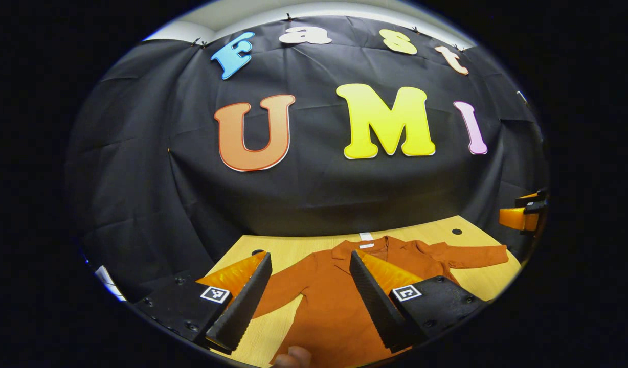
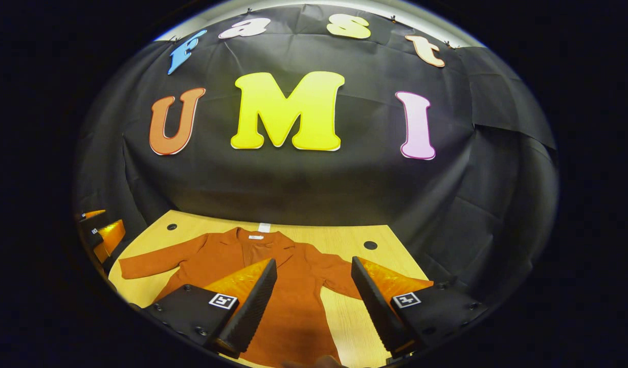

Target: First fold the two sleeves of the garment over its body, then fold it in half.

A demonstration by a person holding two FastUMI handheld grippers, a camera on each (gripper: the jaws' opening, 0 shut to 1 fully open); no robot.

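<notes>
- Rust-orange cloth makes up the garment, which lies flat and face up on the pale wooden tabletop, collar toward the booth's black wall.
- We see both sleeves spread out to the sides, neither one folded over the body; in the right gripper view the garment shows one sleeve reaching toward the tabletop edge on the left of that view.
- A small white label sits inside the collar; its writing is too small for us to read.
- A strip of white tape lies on the tabletop just behind the collar.
- Our left gripper hovers above the garment with its fingers spread wide, gripping nothing.
- Our right gripper hangs likewise over the garment's body, jaws parted and empty.
- Each gripper carries small square black-and-white markers on its finger mounts; we cannot decode them.
- At the far right edge of the left gripper view we catch part of the right gripper, beside the tabletop.
- Dark round holes mark the tabletop near its back corners.
</notes>
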